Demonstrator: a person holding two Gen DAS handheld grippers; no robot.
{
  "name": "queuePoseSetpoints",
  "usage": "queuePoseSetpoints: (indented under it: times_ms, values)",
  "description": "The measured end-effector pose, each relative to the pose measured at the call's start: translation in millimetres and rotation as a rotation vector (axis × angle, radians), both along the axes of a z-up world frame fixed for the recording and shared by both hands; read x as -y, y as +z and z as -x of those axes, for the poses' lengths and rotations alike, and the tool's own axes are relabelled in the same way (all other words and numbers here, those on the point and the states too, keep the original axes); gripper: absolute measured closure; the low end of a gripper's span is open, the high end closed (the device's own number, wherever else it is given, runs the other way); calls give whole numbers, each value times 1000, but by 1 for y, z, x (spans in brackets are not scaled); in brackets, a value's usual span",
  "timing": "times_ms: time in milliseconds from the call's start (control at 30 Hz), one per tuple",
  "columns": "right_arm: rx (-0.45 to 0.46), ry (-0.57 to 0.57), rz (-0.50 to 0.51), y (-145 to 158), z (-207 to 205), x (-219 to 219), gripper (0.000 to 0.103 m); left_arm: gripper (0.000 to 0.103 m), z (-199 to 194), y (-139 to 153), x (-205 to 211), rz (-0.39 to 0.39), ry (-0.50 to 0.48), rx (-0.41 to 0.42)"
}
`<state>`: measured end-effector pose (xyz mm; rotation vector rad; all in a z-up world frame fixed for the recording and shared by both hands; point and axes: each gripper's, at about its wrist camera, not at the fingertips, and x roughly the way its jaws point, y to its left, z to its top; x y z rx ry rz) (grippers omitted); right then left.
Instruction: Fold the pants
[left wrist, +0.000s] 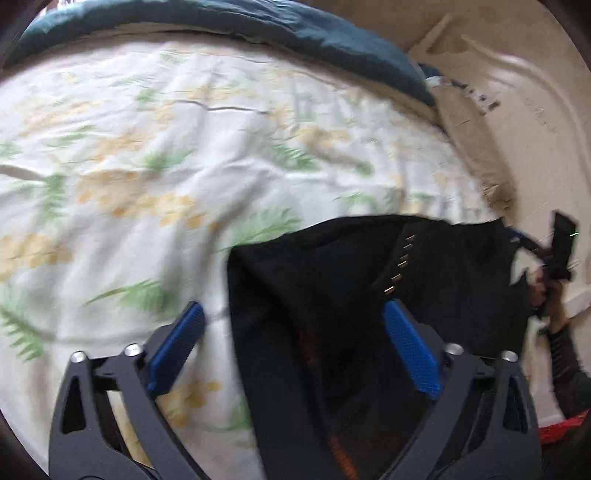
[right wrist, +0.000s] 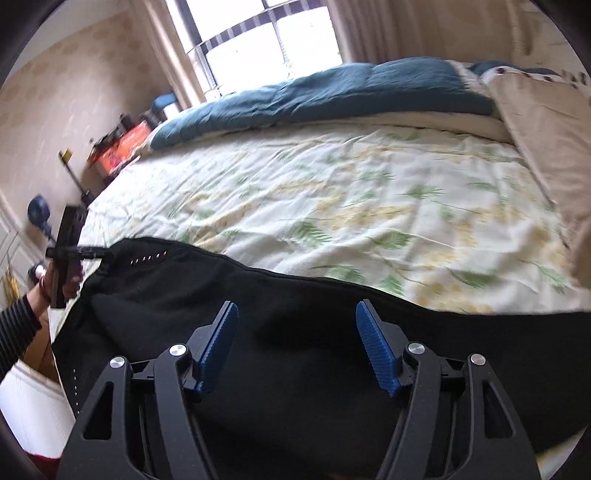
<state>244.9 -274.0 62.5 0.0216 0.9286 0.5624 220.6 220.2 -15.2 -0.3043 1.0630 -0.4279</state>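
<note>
Pants (right wrist: 295,332) line near bed (right wrist: 332,192) edge, floral sheet beyond lies bare

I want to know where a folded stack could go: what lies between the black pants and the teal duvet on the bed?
Only the floral bedsheet, wrinkled and bare, lies between the black pants and the teal duvet; the right wrist view shows it best.

A bed (right wrist: 369,206) wears a floral sheet (left wrist: 155,155). A teal duvet (right wrist: 325,92) lies bunched along its far edge, below a bright window (right wrist: 269,33) with curtains (right wrist: 162,48).
</note>
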Motion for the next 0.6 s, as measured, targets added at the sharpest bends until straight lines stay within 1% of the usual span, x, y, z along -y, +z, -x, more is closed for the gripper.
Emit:
queuePoseSetpoints:
  times_ms: [33, 100, 133, 167, 200, 267, 333, 367, 433, 467, 500, 533, 567, 600]
  values:
    - [-10, 36, 7, -5, -7, -8, 33, 26, -5, -1, 0, -1, 5, -6]
    - [-24, 75, 28, -13, -16, -17, 32, 33, -12, -3, 1, -12, 14, -11]
    - [-36, 96, 35, -16, -22, -21, 32, 41, -13, -2, 0, -7, 15, -5]
    - [-45, 116, 42, -19, -28, -24, 32, 54, -14, -1, -2, 0, 19, -8]
    - [-55, 141, 57, -21, -35, -28, 32, 60, -16, -2, -6, 15, 30, -22]
    - [-74, 190, 76, -25, -47, -34, 32, 88, -21, -5, -13, 44, 55, -52]
    - [-98, 251, 92, -27, -59, -43, 32, 89, -24, -8, -15, 54, 66, -72]
    - [-116, 275, 96, -30, -64, -45, 32, 91, -24, -8, -15, 50, 68, -68]
    - [-150, 313, 142, -38, -73, -53, 32, 94, -24, -4, -10, 29, 69, -57]
    - [-175, 327, 152, -42, -75, -56, 38, 95, -24, -4, -10, 19, 72, -56]
    - [-222, 348, 153, -47, -77, -59, 54, 95, -24, -3, -8, 11, 73, -56]
    - [-258, 347, 176, -51, -79, -61, 96, 95, -24, -2, -8, 0, 73, -56]
    - [-280, 335, 190, -54, -79, -61, 96, 96, -24, -1, -8, -5, 73, -56]
    - [-264, 333, 203, -51, -76, -63, 96, 96, -24, 1, -8, -8, 75, -54]
